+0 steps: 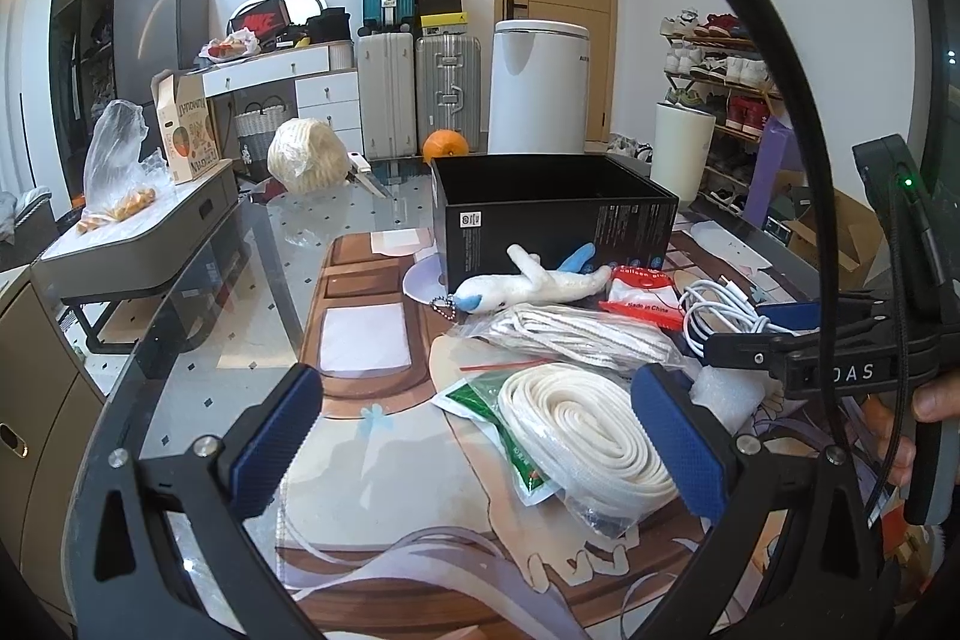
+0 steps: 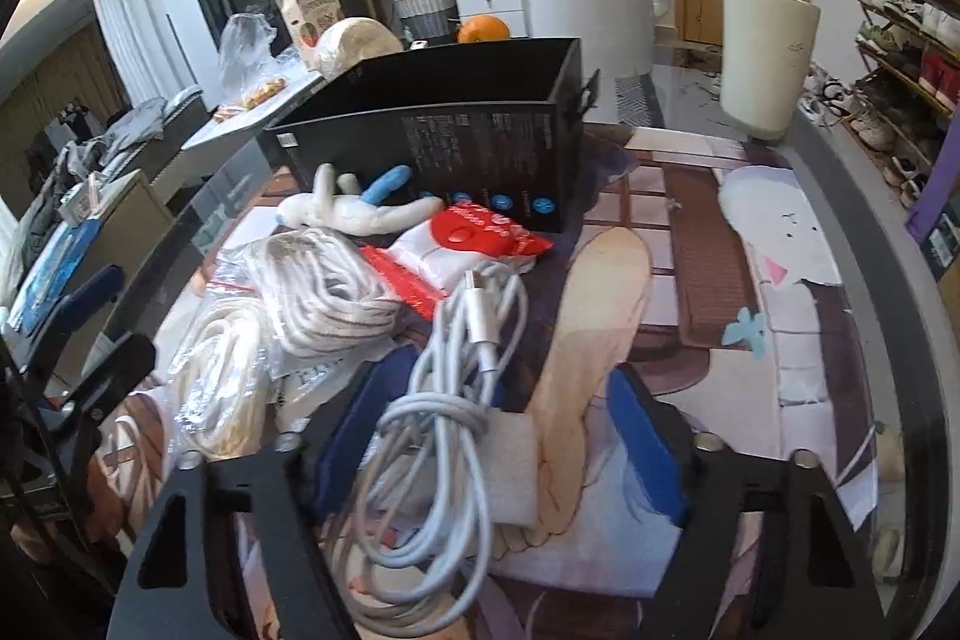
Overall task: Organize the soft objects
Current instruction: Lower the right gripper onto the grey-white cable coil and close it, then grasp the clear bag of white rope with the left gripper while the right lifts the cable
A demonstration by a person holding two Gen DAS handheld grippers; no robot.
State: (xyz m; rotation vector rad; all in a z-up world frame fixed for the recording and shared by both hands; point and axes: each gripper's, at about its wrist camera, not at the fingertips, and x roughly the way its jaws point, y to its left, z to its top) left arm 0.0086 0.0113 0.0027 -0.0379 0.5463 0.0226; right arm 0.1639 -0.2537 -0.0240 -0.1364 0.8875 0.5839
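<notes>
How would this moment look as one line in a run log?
right tool: around white cable, not yet clamped | left tool: open over bagged strap | black box: empty

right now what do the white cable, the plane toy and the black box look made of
White cable: smooth rubbery plastic sheath, slight sheen, loosely coiled. Plane toy: plush fabric, fuzzy matte white pile with blue fins, metal ball chain. Black box: probably printed cardboard, matte, with crisp folded edges.
</notes>
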